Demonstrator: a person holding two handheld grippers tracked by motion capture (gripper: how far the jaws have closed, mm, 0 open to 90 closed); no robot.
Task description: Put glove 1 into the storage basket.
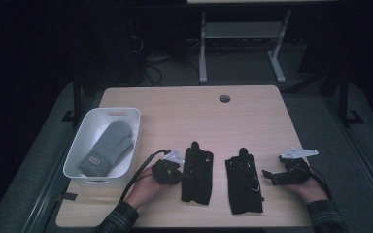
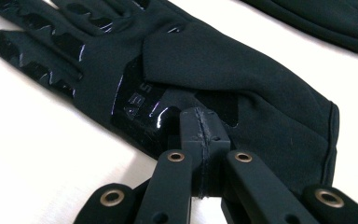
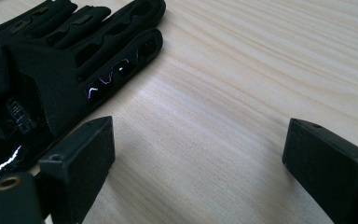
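My left gripper (image 1: pixel 167 171) rested near the front edge of the table (image 1: pixel 194 104), just at the left side of the left black glove (image 1: pixel 197 172). Its jaws were pressed together, and in the left gripper view the closed tips (image 2: pixel 200 133) touched the glossy palm patch of this glove (image 2: pixel 177 70) — whether a bit of cloth was pinched between them, I could not tell. The glove lay flat, with its fingers toward the far edge and its cuff toward me.

The right black glove (image 1: pixel 244 182) lay beside it, apart from it by a narrow strip of wood, also flat and with the fingers away from me. My right gripper (image 1: pixel 284 175) was to the right of this glove, near the front right corner. Its jaws stood wide apart over bare wood and held nothing; in the right gripper view the fingers of the glove (image 3: pixel 74 60) lay just beyond the one jaw — close, but not between the two.

At the left edge of the table stood a white bin (image 1: pixel 77 145) with a grey mitten (image 1: pixel 108 147) inside.
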